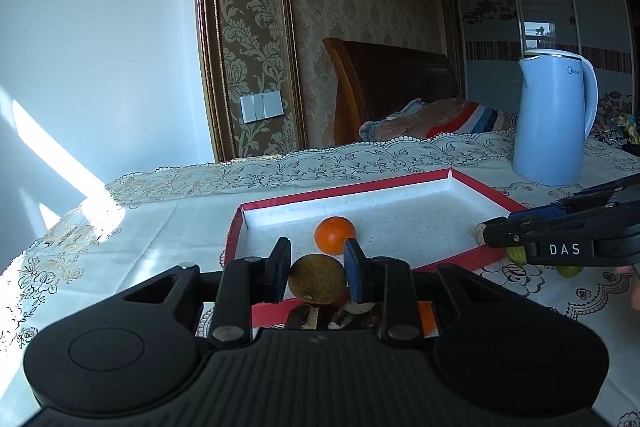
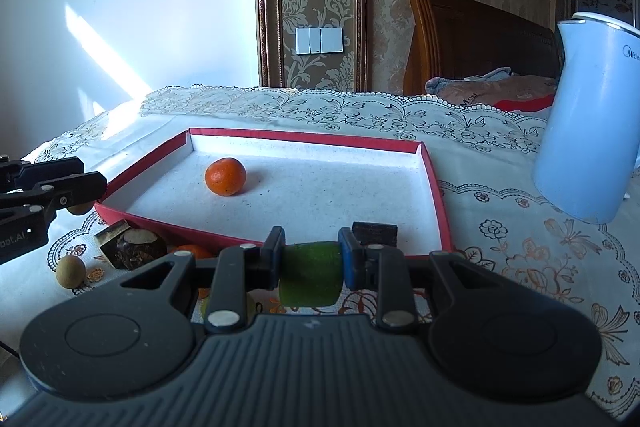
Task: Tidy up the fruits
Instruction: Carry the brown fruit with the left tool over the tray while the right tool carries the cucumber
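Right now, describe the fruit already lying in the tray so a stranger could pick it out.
Find the shallow red-rimmed tray on the lace tablecloth, left of the pale blue kettle. On its white floor, towards the far left corner, lies one small orange. It is the only fruit inside the tray; the others sit outside or in grippers.

The floor of the red tray (image 2: pixel 434 195) is almost all free for you; only one orange (image 2: pixel 225 176) lies there, toward its left part. On the right the blue kettle (image 2: pixel 588 123) stands near the tray and blocks that side. Before the near rim, dark blocks (image 2: pixel 130 247) and a small brown fruit (image 2: pixel 71 270) crowd the tablecloth (image 2: pixel 520 259).
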Available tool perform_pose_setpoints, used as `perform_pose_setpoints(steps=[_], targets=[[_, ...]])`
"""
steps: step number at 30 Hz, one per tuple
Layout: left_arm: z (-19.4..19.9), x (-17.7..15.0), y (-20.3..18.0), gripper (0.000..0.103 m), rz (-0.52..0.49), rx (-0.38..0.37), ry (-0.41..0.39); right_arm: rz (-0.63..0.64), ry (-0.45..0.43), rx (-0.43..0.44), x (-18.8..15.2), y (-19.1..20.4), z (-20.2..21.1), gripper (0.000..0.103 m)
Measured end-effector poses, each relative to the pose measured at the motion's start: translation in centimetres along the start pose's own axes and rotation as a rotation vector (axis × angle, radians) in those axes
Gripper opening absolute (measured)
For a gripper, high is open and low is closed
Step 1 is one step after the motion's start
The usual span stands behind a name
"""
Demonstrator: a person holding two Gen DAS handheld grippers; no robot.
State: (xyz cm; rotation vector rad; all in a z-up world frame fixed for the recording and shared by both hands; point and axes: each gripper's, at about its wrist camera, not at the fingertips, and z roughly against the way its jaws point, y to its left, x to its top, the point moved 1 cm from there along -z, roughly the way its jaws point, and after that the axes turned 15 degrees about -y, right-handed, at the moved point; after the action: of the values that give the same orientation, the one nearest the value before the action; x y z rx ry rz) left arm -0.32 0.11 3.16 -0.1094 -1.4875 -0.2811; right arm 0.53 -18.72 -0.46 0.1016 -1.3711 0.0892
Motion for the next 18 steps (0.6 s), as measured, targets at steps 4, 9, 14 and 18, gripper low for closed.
perform_pose_setpoints(steps=[4, 9, 14, 18], targets=[[-3.0, 0.4, 0.4, 0.028, 0.065, 0.009, 0.063, 0.018, -0.008, -0.009, 1.0, 0.4, -1.4, 0.027], [-6.8, 0.6, 0.6, 0.028, 0.073, 0.077, 0.092, 0.016, 0.01, -0.043, 1.9, 0.2, -4.7, 0.027], [-10.0, 0.4, 0.8, 0.028, 0.073, 0.134, 0.118, -0.015, 0.052, -0.102, 2.2, -1.2, -8.7, 0.027], [-12.1, -0.3, 1.0, 0.028, 0.07, 0.166, 0.148, -0.023, 0.089, -0.14, 1.7, -2.3, -11.7, 0.027]])
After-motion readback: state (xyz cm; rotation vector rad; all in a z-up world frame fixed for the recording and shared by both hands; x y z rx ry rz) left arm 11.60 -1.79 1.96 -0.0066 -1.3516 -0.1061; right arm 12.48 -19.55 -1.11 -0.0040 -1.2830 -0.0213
